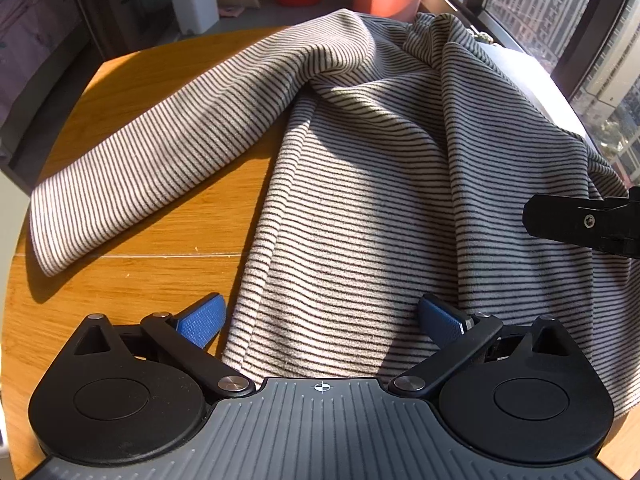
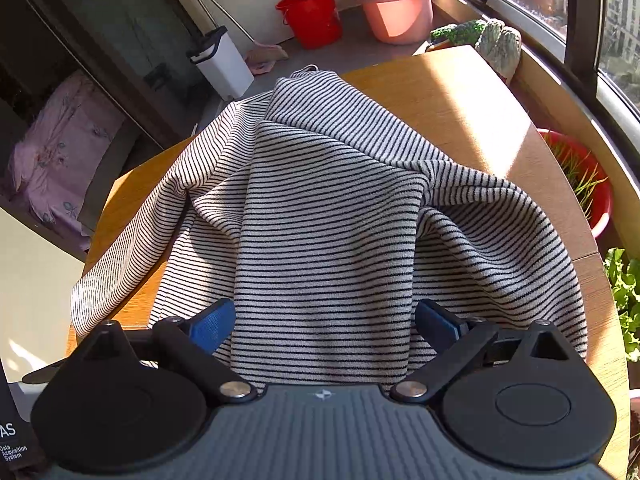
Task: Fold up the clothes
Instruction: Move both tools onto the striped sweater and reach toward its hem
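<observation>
A striped garment (image 1: 360, 184) lies spread on a round wooden table (image 1: 152, 80); it covers the middle and the side of the table near the windows. In the left wrist view one sleeve (image 1: 160, 160) stretches from about 12 o'clock down to 9 o'clock; its cuff end lies flat near the table edge, and bare wood shows between this sleeve and the body of the garment. The hem of the garment reaches down to 6 o'clock, right at the left gripper (image 1: 320, 322); the blue pads (image 1: 202, 322) stand wide apart, one over the wood at 7 o'clock and the other over the cloth at 5 o'clock; nothing is clamped between them. At 3 o'clock in this view a black part of the right gripper (image 1: 580, 224) hangs above the cloth.

In the right wrist view the right gripper (image 2: 324, 322) also has its fingers well apart; the cloth lies between them but is not pinched. A raised fold runs from the centre toward 2 o'clock; beyond it, from 12 to 3 o'clock, the table is bare up to its curved rim.

Off the table, at 12 o'clock, stand a red bucket (image 2: 312, 14) and a pink basin (image 2: 394, 2) on the floor; a white bin (image 2: 222, 62) stands at 11 o'clock.
</observation>
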### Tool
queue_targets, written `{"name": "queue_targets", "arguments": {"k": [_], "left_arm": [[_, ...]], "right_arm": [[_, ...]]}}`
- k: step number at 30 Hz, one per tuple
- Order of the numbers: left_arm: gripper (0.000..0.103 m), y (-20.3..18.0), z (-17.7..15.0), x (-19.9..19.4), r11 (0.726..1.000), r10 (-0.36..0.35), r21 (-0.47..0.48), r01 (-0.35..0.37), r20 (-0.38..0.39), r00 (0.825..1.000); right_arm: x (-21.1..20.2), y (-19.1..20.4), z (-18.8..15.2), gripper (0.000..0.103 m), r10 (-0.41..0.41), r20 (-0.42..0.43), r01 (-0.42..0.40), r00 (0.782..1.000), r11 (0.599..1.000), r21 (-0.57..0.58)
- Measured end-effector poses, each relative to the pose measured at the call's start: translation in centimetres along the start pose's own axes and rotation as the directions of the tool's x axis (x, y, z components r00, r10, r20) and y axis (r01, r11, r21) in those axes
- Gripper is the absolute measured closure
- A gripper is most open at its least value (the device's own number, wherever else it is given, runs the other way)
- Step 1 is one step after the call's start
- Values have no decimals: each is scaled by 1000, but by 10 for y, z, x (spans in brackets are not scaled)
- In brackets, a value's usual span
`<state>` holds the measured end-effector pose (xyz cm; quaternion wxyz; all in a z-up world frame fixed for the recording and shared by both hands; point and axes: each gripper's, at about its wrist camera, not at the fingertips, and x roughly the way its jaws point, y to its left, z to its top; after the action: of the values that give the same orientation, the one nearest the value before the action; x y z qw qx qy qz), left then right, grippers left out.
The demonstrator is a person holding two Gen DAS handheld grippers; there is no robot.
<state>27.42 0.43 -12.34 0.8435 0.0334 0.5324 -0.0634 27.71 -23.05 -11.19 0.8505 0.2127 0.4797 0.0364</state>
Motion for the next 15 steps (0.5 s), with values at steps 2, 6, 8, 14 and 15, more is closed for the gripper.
{"name": "queue_targets", "arguments": {"k": [2, 6, 8, 14, 15], "left_arm": [[0, 3, -4, -4, 1000, -21, -20, 21, 11, 1000], [0, 22, -13, -37, 966, -168, -168, 196, 169, 971], [0, 22, -7, -40, 939, -252, -184, 292, 211, 945], [0, 21, 9, -31, 921, -322, -147, 360, 232, 918], [0, 18, 12, -28, 926, -313, -146, 349, 223, 923]], "right_arm": [[9, -5, 5, 9, 30, -35, -29, 999, 999, 14], [13, -5, 10, 0, 75, -85, -75, 994, 997, 10], [7, -4, 14, 3, 64, -82, -65, 995, 998, -11], [-9, 13, 27, 51, -28, 14, 30, 1000, 984, -178], [-4, 17, 28, 51, -29, 8, 30, 1000, 978, -204]]}}
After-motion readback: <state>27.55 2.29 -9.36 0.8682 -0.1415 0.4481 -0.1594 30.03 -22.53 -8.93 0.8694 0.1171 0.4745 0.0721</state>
